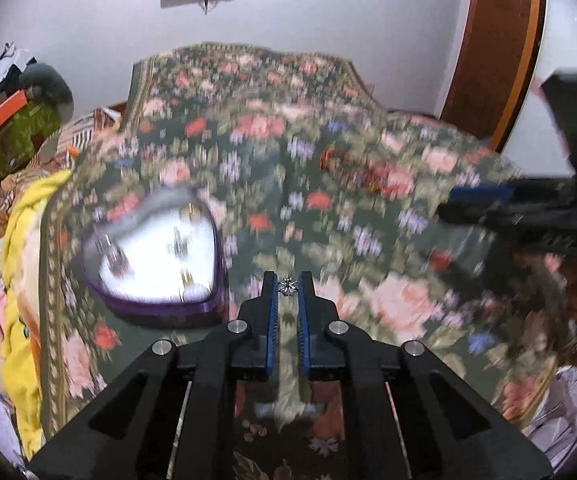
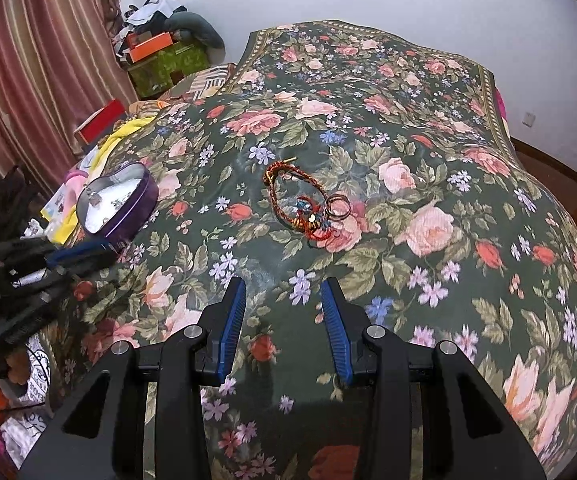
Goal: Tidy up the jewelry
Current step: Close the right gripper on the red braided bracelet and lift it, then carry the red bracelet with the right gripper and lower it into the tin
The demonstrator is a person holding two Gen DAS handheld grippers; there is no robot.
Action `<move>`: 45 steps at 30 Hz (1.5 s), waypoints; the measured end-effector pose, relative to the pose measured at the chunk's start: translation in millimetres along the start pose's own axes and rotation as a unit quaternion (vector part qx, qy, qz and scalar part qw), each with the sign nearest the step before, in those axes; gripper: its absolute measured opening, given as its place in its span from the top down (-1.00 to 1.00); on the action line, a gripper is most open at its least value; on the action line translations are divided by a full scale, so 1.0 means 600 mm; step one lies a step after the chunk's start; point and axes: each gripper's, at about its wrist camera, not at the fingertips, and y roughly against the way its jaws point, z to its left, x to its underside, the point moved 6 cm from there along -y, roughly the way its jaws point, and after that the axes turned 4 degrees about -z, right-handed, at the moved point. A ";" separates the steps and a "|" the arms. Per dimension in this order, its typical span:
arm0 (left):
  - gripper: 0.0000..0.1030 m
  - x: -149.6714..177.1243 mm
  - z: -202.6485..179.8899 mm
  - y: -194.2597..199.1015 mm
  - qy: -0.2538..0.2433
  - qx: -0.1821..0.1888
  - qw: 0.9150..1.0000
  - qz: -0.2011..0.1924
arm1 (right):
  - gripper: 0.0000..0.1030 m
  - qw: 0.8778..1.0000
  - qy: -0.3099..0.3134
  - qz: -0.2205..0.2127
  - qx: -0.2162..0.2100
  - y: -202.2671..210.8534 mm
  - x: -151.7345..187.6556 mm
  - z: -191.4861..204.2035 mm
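Observation:
My left gripper (image 1: 287, 285) is shut on a small silver star-shaped jewel (image 1: 287, 285), held above the floral bedspread. A purple heart-shaped box (image 1: 152, 258) with a white lining and several small pieces inside lies just left of it; the view is motion-blurred. In the right wrist view the box (image 2: 118, 204) sits at the left, with my left gripper (image 2: 84, 254) beside it. My right gripper (image 2: 283, 292) is open and empty over the bedspread. A red braided bracelet (image 2: 284, 192), a beaded charm (image 2: 308, 220) and metal rings (image 2: 338, 208) lie beyond it.
The floral bedspread (image 2: 428, 280) covers the bed. Yellow cloth (image 1: 20, 280) and pink items lie at the left edge. Boxes and clutter (image 2: 160, 56) stand by the wall and curtain. My right gripper (image 1: 484, 204) shows at the right of the left wrist view.

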 end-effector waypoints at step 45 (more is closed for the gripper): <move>0.84 -0.116 0.083 -0.006 0.044 0.020 0.996 -0.073 | 0.72 0.996 0.077 0.042 0.014 -0.135 -0.120 0.018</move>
